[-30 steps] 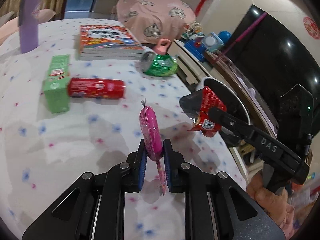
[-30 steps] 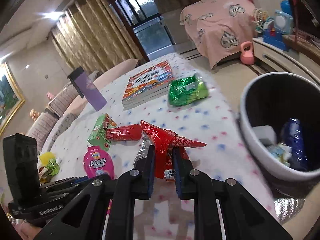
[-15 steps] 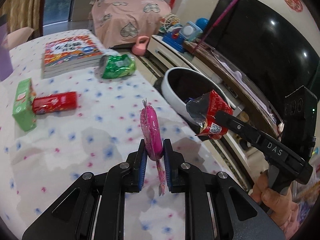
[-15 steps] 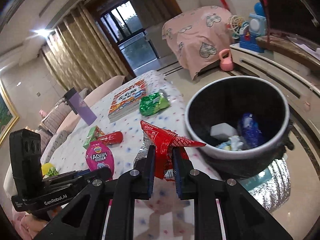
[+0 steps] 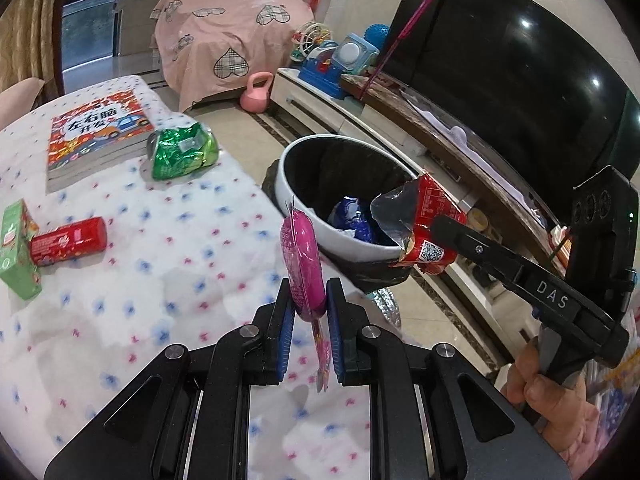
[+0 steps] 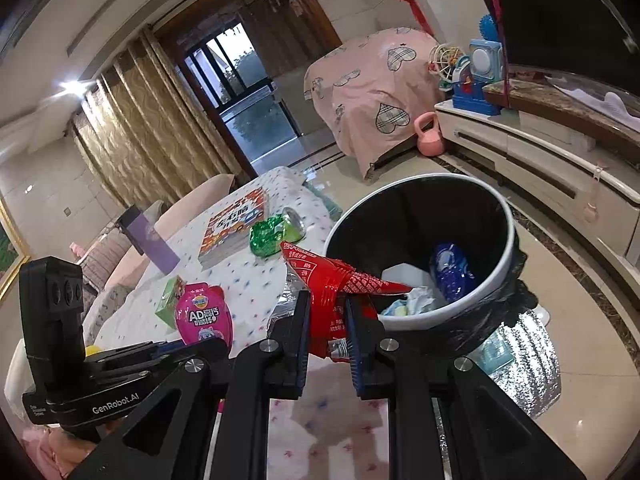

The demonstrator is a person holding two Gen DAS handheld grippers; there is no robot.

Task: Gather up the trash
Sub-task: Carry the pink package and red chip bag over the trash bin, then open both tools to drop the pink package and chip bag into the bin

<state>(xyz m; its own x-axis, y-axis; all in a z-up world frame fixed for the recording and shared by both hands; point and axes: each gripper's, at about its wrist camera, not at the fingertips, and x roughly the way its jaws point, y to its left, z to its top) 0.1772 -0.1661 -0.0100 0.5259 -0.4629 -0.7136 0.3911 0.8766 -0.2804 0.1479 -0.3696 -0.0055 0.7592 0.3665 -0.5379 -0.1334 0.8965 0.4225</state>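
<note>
Trash was in both grippers at once. The left gripper had its jaws closed on a pink pouch, held on edge above the spotted tablecloth. The right gripper had its jaws clamped on a torn red wrapper.

What had changed over the last second was the aim of both tools. A second earlier they had pointed across the table, with the bin off at the side of each view. By this moment they had swung toward it, so that it sat ahead of them with its mouth open to view. In the left wrist view the red wrapper hung over the near rim of the bin; in the right wrist view its tip reached over the rim, above a blue bottle and crumpled paper already inside. The pink pouch was nearer the bin than before but, as far as could be judged, not yet over it.

That put the red wrapper about ready to be let go, with the pink pouch likely to follow. More remained on the table: a green packet, a red can and a green carton. The book beside them did not look like rubbish.
</note>
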